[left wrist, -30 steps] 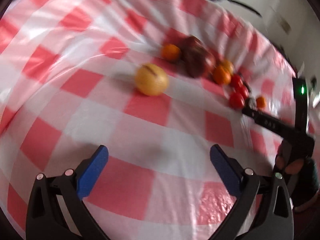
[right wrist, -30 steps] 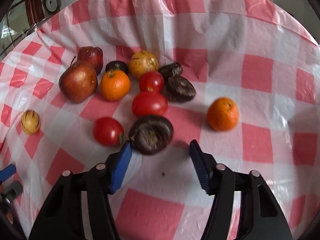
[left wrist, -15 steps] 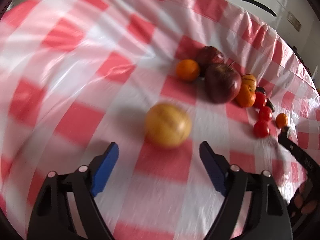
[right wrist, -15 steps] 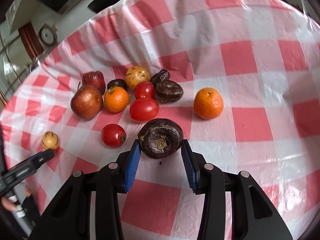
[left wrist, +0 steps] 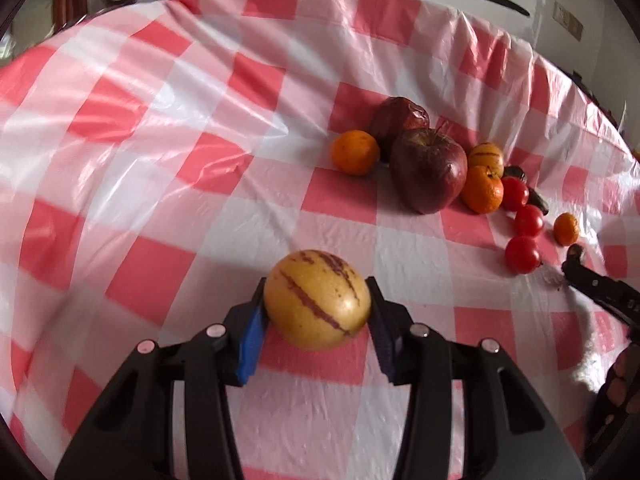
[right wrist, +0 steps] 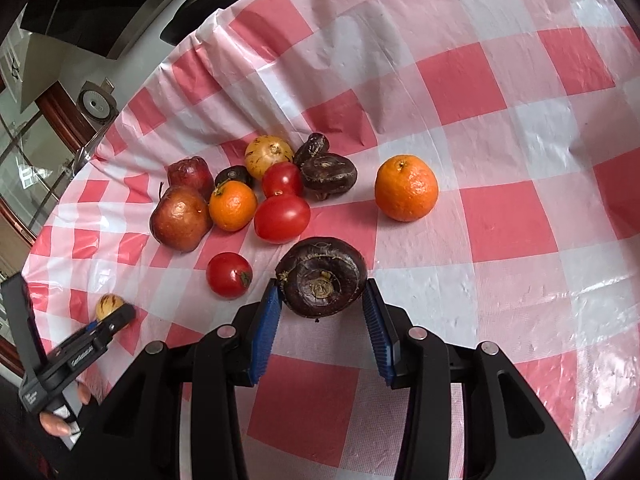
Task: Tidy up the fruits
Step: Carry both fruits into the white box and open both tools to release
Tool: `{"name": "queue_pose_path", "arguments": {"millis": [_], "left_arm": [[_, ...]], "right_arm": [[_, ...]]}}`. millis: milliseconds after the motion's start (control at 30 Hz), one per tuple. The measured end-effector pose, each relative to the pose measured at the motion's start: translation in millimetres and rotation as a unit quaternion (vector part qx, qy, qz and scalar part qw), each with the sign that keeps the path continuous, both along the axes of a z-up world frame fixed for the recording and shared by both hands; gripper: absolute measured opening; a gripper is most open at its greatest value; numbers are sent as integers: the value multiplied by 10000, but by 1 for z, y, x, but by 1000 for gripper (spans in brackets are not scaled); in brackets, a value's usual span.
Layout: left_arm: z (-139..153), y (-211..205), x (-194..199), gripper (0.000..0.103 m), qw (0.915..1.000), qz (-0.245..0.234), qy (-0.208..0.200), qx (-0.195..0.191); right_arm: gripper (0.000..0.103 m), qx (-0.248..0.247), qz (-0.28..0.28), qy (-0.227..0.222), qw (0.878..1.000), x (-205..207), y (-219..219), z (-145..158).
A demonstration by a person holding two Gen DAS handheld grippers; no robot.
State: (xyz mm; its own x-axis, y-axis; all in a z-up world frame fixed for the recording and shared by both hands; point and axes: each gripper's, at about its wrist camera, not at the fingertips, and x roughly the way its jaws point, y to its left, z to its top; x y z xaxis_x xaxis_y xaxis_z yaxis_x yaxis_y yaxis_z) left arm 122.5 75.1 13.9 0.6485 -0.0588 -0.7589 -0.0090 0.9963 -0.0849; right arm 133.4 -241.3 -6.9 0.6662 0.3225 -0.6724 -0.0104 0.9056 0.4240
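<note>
**Kid:** Tongs on the left [left wrist: 318, 312] have a yellow fruit [left wrist: 317, 299] with purple stripes between them. They are closing in, and the blue pads [left wrist: 251, 342] touch it on both sides.

**Helper:** And the right tongs [right wrist: 322, 302]?

**Kid:** They pinch a dark purple fruit [right wrist: 321, 277]. One pad is on each side of it.

**Helper:** Where are both fruits?

**Kid:** Down low on the surface [left wrist: 160, 160], on the red and white checked cloth.

**Helper:** What else is there?

**Kid:** A bunch of fruit sits close together behind the purple one. I see a big red apple [right wrist: 181, 222], an orange [right wrist: 233, 205] touching it, and three tomatoes [right wrist: 282, 218].

**Helper:** Anything by itself?

**Kid:** Yes, another orange [right wrist: 406, 188] sits alone to the right of the bunch. The yellow fruit is well apart from the bunch too.
</note>
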Motion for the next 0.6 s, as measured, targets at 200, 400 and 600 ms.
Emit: {"name": "queue_pose_path", "arguments": {"millis": [200, 400, 600], "left_arm": [[3, 2, -44, 46, 9985, 271, -67, -479], [8, 10, -104, 46, 9962, 398, -170, -760], [7, 5, -163, 46, 9973, 150, -193, -690]], "right_arm": [[42, 323, -107, -90, 9994, -19, -3, 2], [42, 711, -37, -95, 9974, -97, 12, 9], [42, 681, 324, -306, 9967, -164, 36, 21]]}}
